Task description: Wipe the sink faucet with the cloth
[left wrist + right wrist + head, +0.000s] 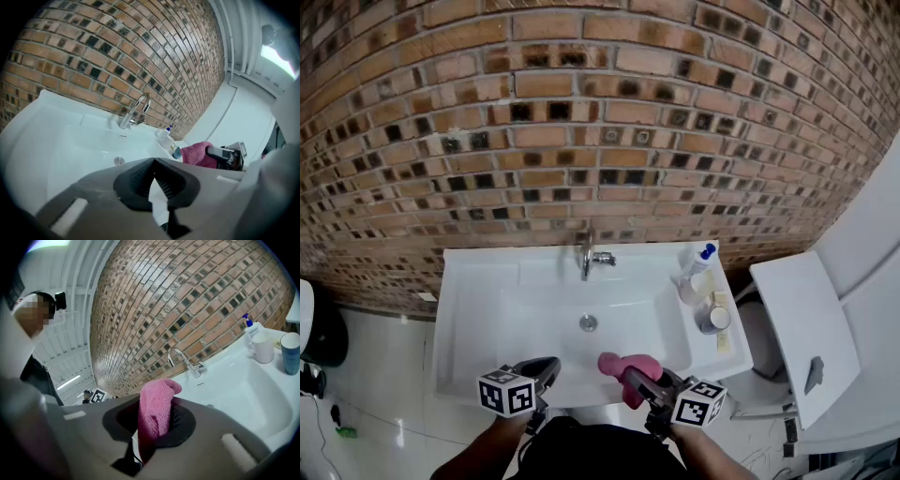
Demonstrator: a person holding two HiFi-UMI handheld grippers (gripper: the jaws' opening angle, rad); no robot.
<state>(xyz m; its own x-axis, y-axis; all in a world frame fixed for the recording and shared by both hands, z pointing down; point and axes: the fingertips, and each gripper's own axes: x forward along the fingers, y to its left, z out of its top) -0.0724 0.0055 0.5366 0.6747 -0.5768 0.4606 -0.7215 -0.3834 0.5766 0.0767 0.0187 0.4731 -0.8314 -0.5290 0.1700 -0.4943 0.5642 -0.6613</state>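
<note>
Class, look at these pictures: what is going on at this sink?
A person holds a gripper in each hand at a white sink. The right gripper clamps a pink cloth above the basin's near edge. The left gripper is shut and empty. The faucet at the back is not yet touched.

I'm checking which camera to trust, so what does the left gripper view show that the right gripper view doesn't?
Only the left gripper view: the left claw, shut and empty, and the right claw seen from the side. Only the right gripper view: the pink cloth pinched between the right claw's jaws, seen close up, and the left gripper's marker cube. Both: the cloth, the faucet, the white sink and the brick wall.
</note>
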